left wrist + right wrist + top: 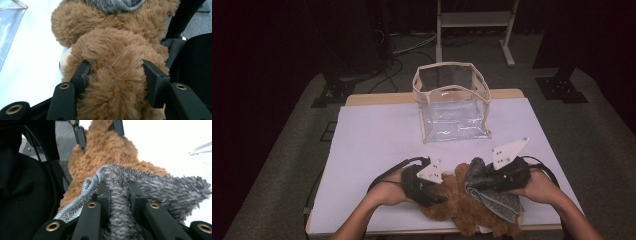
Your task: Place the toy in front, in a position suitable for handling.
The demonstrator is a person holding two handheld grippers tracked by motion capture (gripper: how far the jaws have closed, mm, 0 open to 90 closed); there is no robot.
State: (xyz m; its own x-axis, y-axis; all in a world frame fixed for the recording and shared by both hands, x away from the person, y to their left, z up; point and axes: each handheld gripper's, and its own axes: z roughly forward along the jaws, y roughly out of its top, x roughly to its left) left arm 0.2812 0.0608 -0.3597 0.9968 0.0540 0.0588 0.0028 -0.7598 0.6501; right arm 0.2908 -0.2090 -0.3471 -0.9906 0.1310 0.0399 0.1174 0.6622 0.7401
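A brown plush teddy bear [462, 205] lies at the table's front edge, between the person's two hands. My left gripper [432, 192] is shut on the bear [112, 75]: both black pads press into its fur. A grey fuzzy cloth [489, 192] drapes over the bear's right side. My right gripper [482, 176] is shut on that cloth [120, 202], whose knitted edge hangs down to the left of the jaws. Behind the cloth the bear [105, 157] rises, with the left gripper's jaws at the top.
A clear plastic bag with beige trim [452, 100] stands open at the table's far middle. The white table cover [377, 145] lies bare between the bag and the hands. Beyond the table stand a dark floor, cables and a metal frame [474, 25].
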